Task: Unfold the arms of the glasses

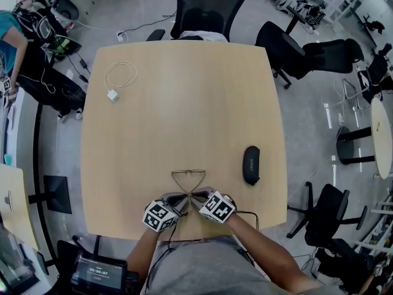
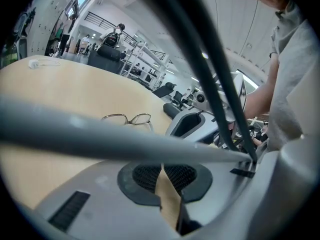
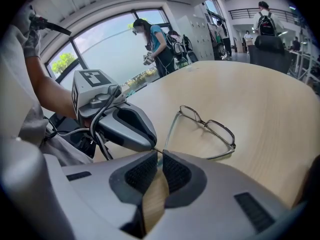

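Right gripper view, what have we got down at the jaw tips?

Well, the right gripper (image 3: 159, 153) has its two ribbed pads pressed tight together, and a thin temple of the wire-framed metal glasses with clear lenses (image 3: 207, 129) runs straight into the seam. That's a pinch on the arm's tip!

And the frame itself?

It's lying on the pale wooden table (image 3: 260, 99) just ahead of those jaws and a touch to their right. The lenses are at the far end and both temples angle back toward the pads. The second temple slips out of sight behind the right-hand pad.

Left gripper view now, same story?

Close! The left gripper (image 2: 162, 165) has its pads meeting at the tips too, with only a wedge of table showing lower down. The glasses sit ahead of its jaws, slightly to their left. But a blurred grey cable (image 2: 100, 136) crosses just ahead of the tips, so whether a temple is caught there, I can't tell.

Head view?

Both sets of jaws nose in toward each other, tips nearly touching, right where the two temples come together on the near side of the frame. A black oval glasses case (image 1: 251, 164) lies beyond the right gripper's jaws, off to their right and apart from the frame. A white coiled cable with its plug (image 1: 120, 77) sits far ahead of the left jaws, out to their left.
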`<state>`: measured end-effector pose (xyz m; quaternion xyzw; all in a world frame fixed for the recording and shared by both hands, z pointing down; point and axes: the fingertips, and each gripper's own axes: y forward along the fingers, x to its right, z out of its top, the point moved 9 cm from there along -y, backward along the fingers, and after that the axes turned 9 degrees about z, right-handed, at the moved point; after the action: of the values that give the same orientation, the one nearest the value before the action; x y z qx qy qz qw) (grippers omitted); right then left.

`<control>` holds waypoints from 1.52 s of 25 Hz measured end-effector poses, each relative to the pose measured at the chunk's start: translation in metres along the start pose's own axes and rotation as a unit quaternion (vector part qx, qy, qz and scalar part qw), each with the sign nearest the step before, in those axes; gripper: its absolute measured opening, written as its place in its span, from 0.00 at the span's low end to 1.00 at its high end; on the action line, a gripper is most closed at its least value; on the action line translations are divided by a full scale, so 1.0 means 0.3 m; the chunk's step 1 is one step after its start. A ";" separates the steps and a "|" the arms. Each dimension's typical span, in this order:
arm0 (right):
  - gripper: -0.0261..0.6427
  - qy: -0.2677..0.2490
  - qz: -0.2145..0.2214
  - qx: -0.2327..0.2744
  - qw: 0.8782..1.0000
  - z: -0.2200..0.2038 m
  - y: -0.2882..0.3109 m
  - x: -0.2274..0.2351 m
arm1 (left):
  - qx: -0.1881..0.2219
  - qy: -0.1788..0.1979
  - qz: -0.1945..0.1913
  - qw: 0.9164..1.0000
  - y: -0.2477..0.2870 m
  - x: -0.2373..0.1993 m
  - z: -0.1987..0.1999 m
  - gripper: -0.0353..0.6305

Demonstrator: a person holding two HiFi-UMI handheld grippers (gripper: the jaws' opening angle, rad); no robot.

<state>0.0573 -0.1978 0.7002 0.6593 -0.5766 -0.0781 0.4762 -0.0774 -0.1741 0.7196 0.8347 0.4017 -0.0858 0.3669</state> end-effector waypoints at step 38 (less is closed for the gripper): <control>0.44 -0.023 0.142 -0.123 0.982 0.009 0.005 0.042 | -0.160 -0.026 -0.030 0.986 0.121 -0.083 0.111 0.06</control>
<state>0.0587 -0.2096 0.7056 0.5049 -0.6613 -0.0950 0.5465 -0.0624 -0.2268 0.7263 0.7503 0.4255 -0.0528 0.5031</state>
